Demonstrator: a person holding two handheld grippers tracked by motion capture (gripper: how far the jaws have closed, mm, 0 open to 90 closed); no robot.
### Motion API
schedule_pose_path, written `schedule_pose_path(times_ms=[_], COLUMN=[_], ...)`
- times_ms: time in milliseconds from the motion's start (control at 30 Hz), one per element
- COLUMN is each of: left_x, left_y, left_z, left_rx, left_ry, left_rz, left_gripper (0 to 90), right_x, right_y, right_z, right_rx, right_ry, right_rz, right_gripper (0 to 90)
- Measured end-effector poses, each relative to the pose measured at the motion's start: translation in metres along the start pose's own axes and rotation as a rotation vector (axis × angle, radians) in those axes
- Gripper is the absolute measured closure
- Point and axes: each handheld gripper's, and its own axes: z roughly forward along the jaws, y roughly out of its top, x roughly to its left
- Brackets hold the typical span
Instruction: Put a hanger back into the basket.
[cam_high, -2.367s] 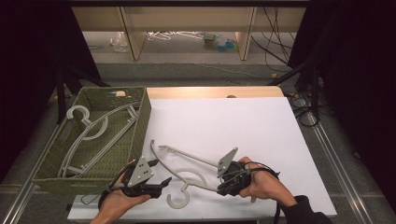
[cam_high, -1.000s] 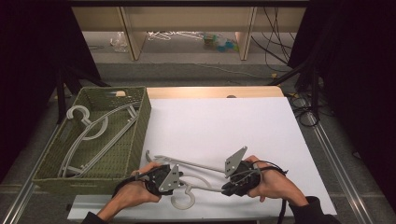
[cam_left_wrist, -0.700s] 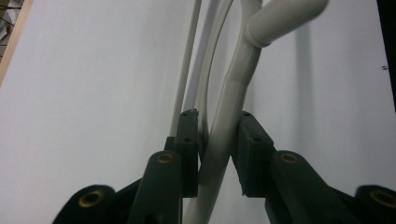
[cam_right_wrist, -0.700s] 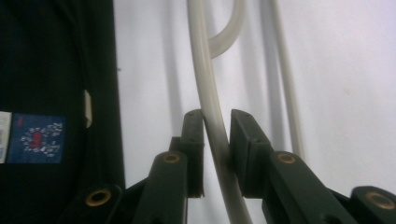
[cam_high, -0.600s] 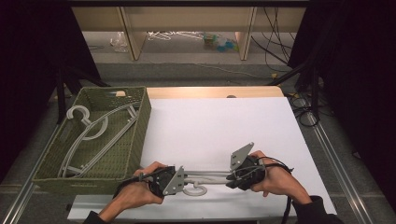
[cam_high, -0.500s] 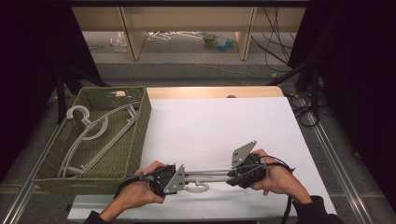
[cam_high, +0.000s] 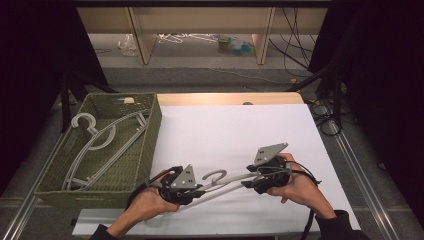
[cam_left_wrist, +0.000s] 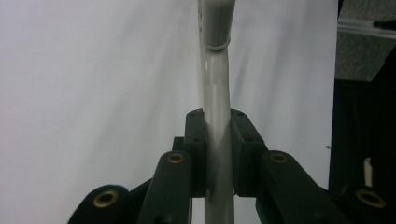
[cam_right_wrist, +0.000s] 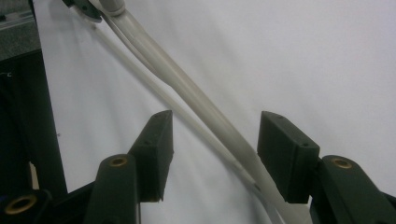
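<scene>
The left gripper is clamped on the grey hanger's arm. The right gripper has just been opening; its jaws stand apart with the hanger's other arm between them, pads not pressing. A second ago both hands lay lower on the white table. The hanger now sits at six o'clock, hook up, so it hangs on the left grip alone; the green basket of hangers waits at nine o'clock.

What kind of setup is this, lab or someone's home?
Likely a lab data-collection bench: a white-covered table ringed by black curtains, loose cables on the floor, and camera-bearing handheld grippers working a grey hanger beside a green basket.
</scene>
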Motion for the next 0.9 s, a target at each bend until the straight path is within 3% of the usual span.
schedule_pose_path(times_ms=[33,100,200,233,367,400,533,700,900], left_x=[0.0,0.002,0.003,0.005,0.01,0.011,0.015,0.021,0.025], left_y=[-0.001,-0.001,-0.002,-0.003,-0.005,-0.006,-0.008,-0.009,-0.009], left_z=[0.0,-0.002,-0.002,-0.004,-0.008,-0.009,-0.014,-0.024,-0.036], left_rx=[-0.013,0.002,-0.024,-0.018,-0.04,-0.041,-0.062,-0.098,-0.126], left_ry=[-0.003,-0.005,-0.021,-0.018,-0.01,-0.003,0.009,0.014,0.027], left_rz=[-0.031,-0.035,-0.099,-0.094,-0.157,-0.163,-0.199,-0.239,-0.281], left_gripper=[78.9,79.0,78.9,79.0,79.0,78.9,78.9,78.9,78.9], right_x=[0.0,-0.001,-0.002,-0.002,-0.001,0.0,0.002,0.005,0.01], right_y=[0.0,0.0,0.0,0.001,0.001,0.001,-0.002,-0.01,-0.016], right_z=[0.0,-0.001,-0.001,-0.002,-0.004,-0.004,-0.007,-0.008,-0.007], right_rx=[0.003,0.003,-0.014,-0.018,-0.052,-0.089,-0.151,-0.221,-0.244], right_ry=[-0.009,-0.007,-0.031,-0.024,-0.052,-0.059,-0.074,-0.106,-0.114], right_rz=[0.002,0.007,0.018,0.025,0.053,0.071,0.122,0.149,0.169], right_gripper=[46.1,45.4,43.7,43.2,38.4,37.9,36.7,34.7,33.6])
